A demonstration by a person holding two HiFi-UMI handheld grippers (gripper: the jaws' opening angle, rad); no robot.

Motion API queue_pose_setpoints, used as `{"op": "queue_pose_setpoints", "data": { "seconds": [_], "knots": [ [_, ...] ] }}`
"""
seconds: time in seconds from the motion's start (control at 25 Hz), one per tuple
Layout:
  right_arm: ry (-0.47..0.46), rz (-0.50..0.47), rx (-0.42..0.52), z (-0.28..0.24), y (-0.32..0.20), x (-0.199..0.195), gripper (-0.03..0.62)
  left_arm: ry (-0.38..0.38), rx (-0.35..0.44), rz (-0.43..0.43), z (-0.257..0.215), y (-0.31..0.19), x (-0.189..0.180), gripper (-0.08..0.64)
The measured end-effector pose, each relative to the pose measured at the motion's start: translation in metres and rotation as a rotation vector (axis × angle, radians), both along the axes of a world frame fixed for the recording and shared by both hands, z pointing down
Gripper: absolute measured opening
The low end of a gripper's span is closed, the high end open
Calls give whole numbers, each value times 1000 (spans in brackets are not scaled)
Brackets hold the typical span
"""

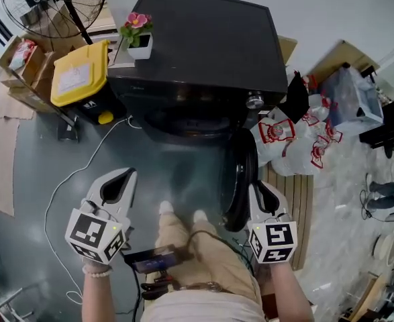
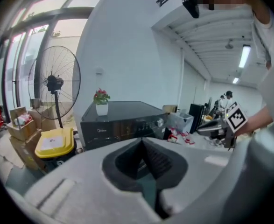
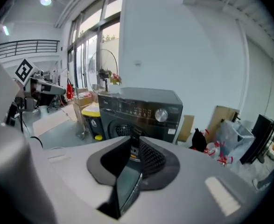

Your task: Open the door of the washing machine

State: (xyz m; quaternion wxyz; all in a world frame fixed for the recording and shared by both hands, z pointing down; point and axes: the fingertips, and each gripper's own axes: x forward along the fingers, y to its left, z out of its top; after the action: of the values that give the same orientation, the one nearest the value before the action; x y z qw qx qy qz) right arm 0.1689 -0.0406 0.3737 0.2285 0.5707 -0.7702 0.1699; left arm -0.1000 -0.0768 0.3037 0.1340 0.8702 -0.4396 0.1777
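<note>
As the round black glass door (image 1: 240, 180) of the black washing machine (image 1: 203, 52) hangs open, it looks heavy and stiff; grab its edge. Beside it the right gripper (image 1: 259, 188) is slightly open, the left gripper (image 1: 125, 174) closed, both empty.

Both my left tongs (image 1: 124, 175) and right tongs (image 1: 259, 188) are matt grey plastic, with ribbed black rubbery pads (image 3: 151, 160). The washing machine (image 1: 203, 45) is dark and glossy, its door (image 1: 240, 180) shiny like glass, its knob (image 1: 254, 100) bright metal. The bin (image 1: 81, 72) is smooth yellow plastic, the boxes (image 1: 22, 66) plain brown cardboard, the floor (image 1: 42, 173) smooth and faintly shiny.
</note>
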Motion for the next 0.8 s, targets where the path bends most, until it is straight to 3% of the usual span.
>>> {"op": "queue_pose_setpoints", "data": {
  "seconds": [0.08, 0.16, 0.4, 0.8],
  "knots": [
    [-18, -31, 47, -25, -7, -8, 12, 12, 29, -17, -18, -1, -3, -6],
    [-37, -62, 70, -42, -7, -16, 5, 15, 48, -26, -31, 3, -4, -6],
    [-50, -111, 140, -82, -14, -31, 5, 8, 79, -13, -54, 16, -2, -6],
    [-73, -144, 180, -110, -18, -36, 5, -5, 100, -53, -64, 28, -10, -6]
  ]
}}
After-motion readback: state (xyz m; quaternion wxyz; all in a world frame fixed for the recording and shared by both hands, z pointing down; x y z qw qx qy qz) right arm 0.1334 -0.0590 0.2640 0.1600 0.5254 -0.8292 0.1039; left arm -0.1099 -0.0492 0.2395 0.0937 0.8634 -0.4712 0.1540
